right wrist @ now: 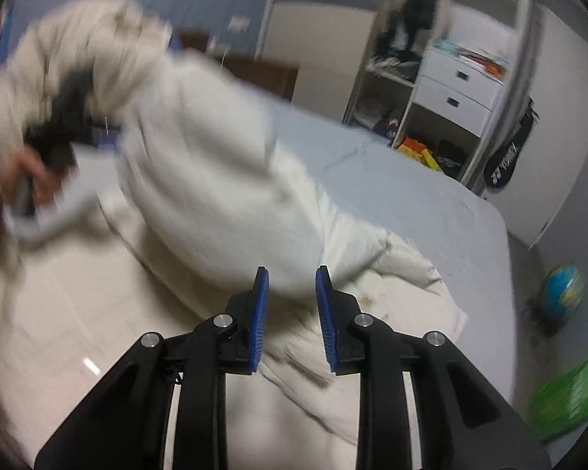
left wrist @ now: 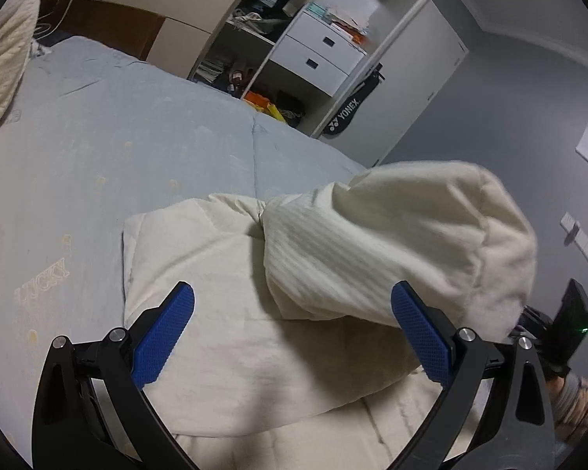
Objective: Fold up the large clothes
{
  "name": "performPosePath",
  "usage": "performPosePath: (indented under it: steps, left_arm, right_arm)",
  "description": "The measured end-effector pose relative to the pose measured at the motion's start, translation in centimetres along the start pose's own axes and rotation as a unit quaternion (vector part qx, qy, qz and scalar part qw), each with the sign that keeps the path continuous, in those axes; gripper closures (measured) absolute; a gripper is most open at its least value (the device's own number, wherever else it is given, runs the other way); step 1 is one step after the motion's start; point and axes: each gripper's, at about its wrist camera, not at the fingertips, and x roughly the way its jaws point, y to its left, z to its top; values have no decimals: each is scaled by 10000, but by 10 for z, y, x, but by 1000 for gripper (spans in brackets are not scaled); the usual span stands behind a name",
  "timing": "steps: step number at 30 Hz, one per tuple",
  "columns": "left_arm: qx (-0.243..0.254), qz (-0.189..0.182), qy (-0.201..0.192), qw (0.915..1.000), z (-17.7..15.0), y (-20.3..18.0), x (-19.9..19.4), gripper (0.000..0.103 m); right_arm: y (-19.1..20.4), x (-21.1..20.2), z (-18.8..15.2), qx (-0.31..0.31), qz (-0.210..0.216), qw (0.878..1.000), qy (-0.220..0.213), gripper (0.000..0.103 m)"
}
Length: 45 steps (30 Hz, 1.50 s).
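Note:
A large cream ribbed garment (left wrist: 254, 337) lies on the pale blue bed (left wrist: 137, 149). In the left wrist view my left gripper (left wrist: 292, 313) is wide open just above it, with nothing between the blue pads (left wrist: 164, 333). A raised cream fold (left wrist: 403, 250) hangs in the air to its right, up against the right pad. In the blurred right wrist view my right gripper (right wrist: 292, 305) is partly open over the garment (right wrist: 215, 196). The other gripper (right wrist: 58, 125) and a hand show at far left, amid lifted cloth.
An open wardrobe with white drawers (left wrist: 317, 55) and cluttered shelves stands beyond the bed. A black Yonex bag (left wrist: 352, 109) hangs by it. A cream pillow (left wrist: 4, 62) lies at the bed's head. A globe (right wrist: 564, 290) and a green object (right wrist: 568, 395) sit on the floor at right.

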Motion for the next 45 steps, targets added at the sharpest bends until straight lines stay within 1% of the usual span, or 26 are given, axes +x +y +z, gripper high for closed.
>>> performPosePath:
  steps: [2,3,4,6,7,8,10,13,14,15,16,18,24,26,27,29,31,33,34,37,39,41,42,43,44,45]
  left_arm:
    - [-80,15,-27,10000,6,-3,-3,7]
    - [-141,-47,-30,9999,10,-6,-3,7]
    - [-171,-77,-39,9998,14,-8,-1,7]
    - [-229,19,-37,9997,19,-12,0,7]
    - [-233,46,-20,9997,18,-13,-1,7]
    - [-231,95,11,9997,18,-16,-1,7]
    - [-164,193,42,9997,20,-21,-2,7]
    - [-127,258,4,9996,22,-27,-9,7]
    - [-124,287,-4,9995,23,-28,-11,7]
    - [-103,311,-2,9995,24,-29,-12,7]
    - [-35,355,6,9994,25,-32,-15,7]
    - [128,423,26,9990,29,-39,-17,7]
    - [434,585,83,9973,45,-67,-6,7]
    - [513,855,280,9946,52,-76,12,7]
    - [571,950,526,9924,54,-80,28,7]
    - [609,1112,827,9885,54,-81,51,7]
    - [385,1222,1148,9851,49,-73,75,7]
    - [-37,1286,1353,9824,44,-59,88,7]
    - [-453,1145,1416,9822,39,-49,93,7]
    - [-1210,756,1548,9776,27,-35,99,7]
    - [-1331,631,1607,9759,21,-33,103,7]
    - [-1497,298,1736,9729,16,-36,112,7]
    - [-1620,154,1789,9703,14,-35,115,15]
    - [-1805,-31,1868,9657,11,-32,119,36]
    - [-1960,-137,1948,9610,8,-30,123,48]
    - [-2026,-119,1971,9592,7,-28,125,74]
  right_arm:
    - [-2,-18,19,509,273,9974,-420,72]
    - [-3,-24,28,711,414,9948,-607,54]
    - [-6,-27,43,958,653,9899,-810,40]
    - [-9,-25,72,1396,1104,9782,-1066,34]
    - [-5,-21,81,1535,1359,9731,-1051,30]
    - [0,-15,91,1629,1572,9694,-950,30]
    - [15,6,106,1651,1801,9677,-620,30]
    - [40,37,107,1334,1634,9772,-223,30]
    - [50,41,100,1226,1614,9791,-133,33]
    - [58,45,94,1079,1584,9814,-58,48]
    - [71,51,85,820,1465,9858,81,67]
    - [87,64,63,594,1472,9862,467,74]
    - [109,77,5,268,1312,9859,1004,74]
    - [111,78,-7,267,1258,9860,1060,74]
    - [111,78,-10,308,1252,9860,1059,74]
    - [107,75,-14,467,1287,9857,987,74]
    - [103,71,-14,649,1329,9847,925,74]
    - [100,67,-11,737,1354,9843,860,74]
    - [104,66,-12,749,1362,9843,838,74]
    - [102,61,-11,812,1401,9840,748,74]
    - [101,55,-11,866,1438,9836,656,74]
    - [95,53,-7,925,1445,9833,600,74]
    - [92,51,-7,969,1459,9829,573,74]
    - [91,50,-6,1003,1455,9826,563,74]
    - [90,49,-7,1034,1449,9825,555,74]
    - [87,47,-7,1075,1451,9820,548,74]
